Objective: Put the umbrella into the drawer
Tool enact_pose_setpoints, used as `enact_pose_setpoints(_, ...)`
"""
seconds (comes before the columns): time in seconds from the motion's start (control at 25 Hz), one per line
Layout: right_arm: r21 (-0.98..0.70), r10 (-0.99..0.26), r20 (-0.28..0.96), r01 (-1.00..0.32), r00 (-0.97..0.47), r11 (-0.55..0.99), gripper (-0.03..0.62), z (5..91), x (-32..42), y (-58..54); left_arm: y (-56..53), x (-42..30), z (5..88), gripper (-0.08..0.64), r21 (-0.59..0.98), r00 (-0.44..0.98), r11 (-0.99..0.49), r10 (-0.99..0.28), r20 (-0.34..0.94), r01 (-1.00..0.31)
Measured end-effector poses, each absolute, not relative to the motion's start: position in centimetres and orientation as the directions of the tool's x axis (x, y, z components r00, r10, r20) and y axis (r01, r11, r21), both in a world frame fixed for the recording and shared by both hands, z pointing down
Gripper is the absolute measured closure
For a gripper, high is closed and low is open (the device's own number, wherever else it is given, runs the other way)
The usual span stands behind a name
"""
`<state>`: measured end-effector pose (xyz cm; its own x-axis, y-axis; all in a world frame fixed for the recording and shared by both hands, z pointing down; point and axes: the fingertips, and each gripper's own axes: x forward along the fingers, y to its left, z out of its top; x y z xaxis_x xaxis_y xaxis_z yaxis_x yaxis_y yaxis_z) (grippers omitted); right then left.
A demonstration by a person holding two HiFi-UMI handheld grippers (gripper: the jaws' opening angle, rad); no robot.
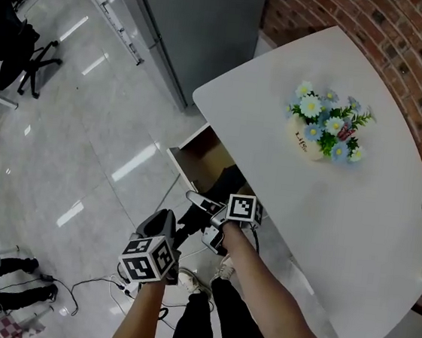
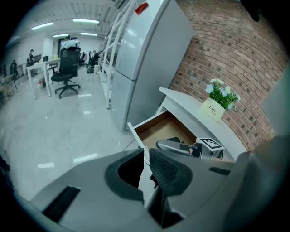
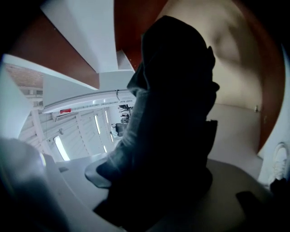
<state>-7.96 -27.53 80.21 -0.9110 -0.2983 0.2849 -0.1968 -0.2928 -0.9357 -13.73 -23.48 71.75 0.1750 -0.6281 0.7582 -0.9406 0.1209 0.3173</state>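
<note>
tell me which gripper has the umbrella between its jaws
The right gripper: the dark umbrella stands between its jaws, inside the open drawer. The left gripper has nothing between its open jaws and sits outside the drawer.

The only word that can be read is "Life", in dark script on the front of the cream pot (image 2: 212, 109) on the white surface (image 2: 186, 106). A finer line below it is too small to read. In the head view the same print on the pot (image 1: 302, 142) shows only as a dark smudge. One cube (image 1: 148, 259) and the other cube (image 1: 242, 209) bear black-and-white square code markers, with no letters or digits. A red tag (image 2: 141, 7) sits at the top of the grey cabinet (image 2: 145, 59); its print cannot be made out.
</note>
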Motion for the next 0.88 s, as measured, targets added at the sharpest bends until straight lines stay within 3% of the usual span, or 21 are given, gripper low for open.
enact_pose_setpoints(0.24, -0.94, -0.284, 0.306, -0.24, -0.909, -0.244, 0.239, 79.8, -8.3, -26.9, -23.8, -14.2, 70.7, 0.52, 0.312, 0.159, 0.135, -0.638, 0.753, -0.94)
enact_pose_setpoints(0.36, -0.925, -0.29, 0.317, -0.228, -0.903, -0.304, 0.225, 79.5, -8.4, -26.3, -24.0, -14.0, 70.3, 0.52, 0.317, 0.161, 0.134, -0.644, 0.748, -0.939)
enact_pose_setpoints(0.88, -0.857, -0.283, 0.515, -0.494, -0.809, -0.147, 0.198, 80.5, -6.5, -27.2, -23.6, -13.6, 70.5, 0.52, 0.339, 0.179, 0.129, -0.649, 0.74, -0.932)
